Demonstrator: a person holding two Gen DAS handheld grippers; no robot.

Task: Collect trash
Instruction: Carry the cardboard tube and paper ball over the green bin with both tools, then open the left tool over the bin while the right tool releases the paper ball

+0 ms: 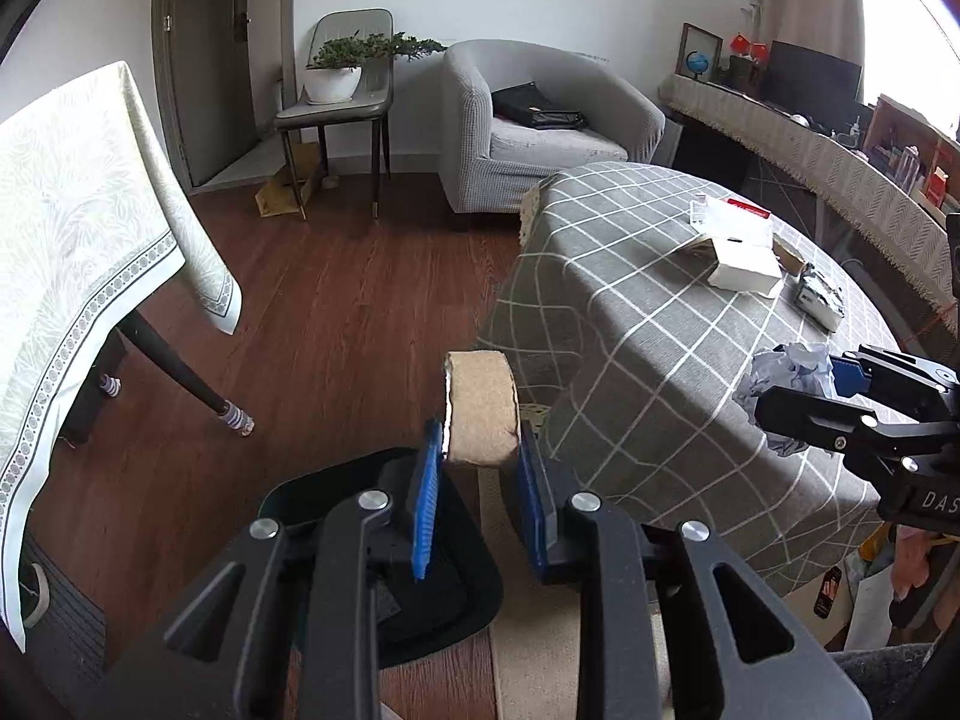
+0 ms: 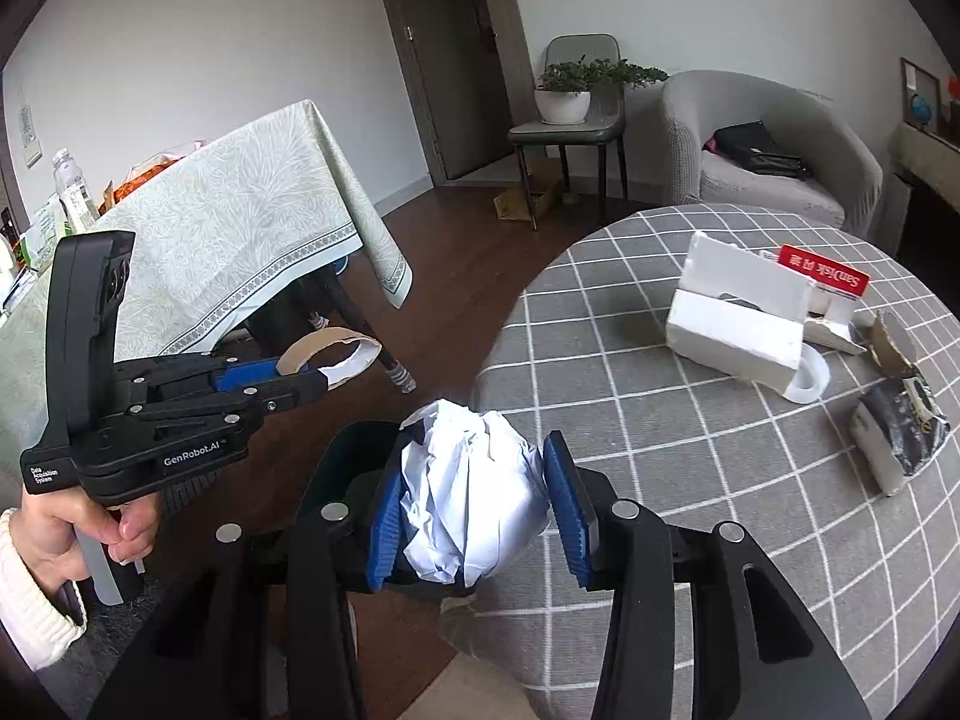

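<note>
My left gripper (image 1: 478, 450) is shut on a flattened brown cardboard ring (image 1: 482, 408) and holds it above a black trash bin (image 1: 444, 576) on the floor. It also shows in the right wrist view (image 2: 300, 375), with the cardboard ring (image 2: 333, 354) between its pads. My right gripper (image 2: 474, 498) is shut on a crumpled white paper ball (image 2: 474, 492) at the left edge of the round table (image 2: 690, 480). In the left wrist view the right gripper (image 1: 834, 390) holds the paper ball (image 1: 792, 372) over the table edge.
On the grey checked table lie a white foam block (image 2: 735, 333), a red-and-white package (image 2: 825, 276), a clear tape ring (image 2: 807, 381), torn cardboard (image 2: 894, 342) and a dark wrapped piece (image 2: 900, 438). A second table with a pale cloth (image 1: 78, 228) stands at left. An armchair (image 1: 540, 132) stands behind.
</note>
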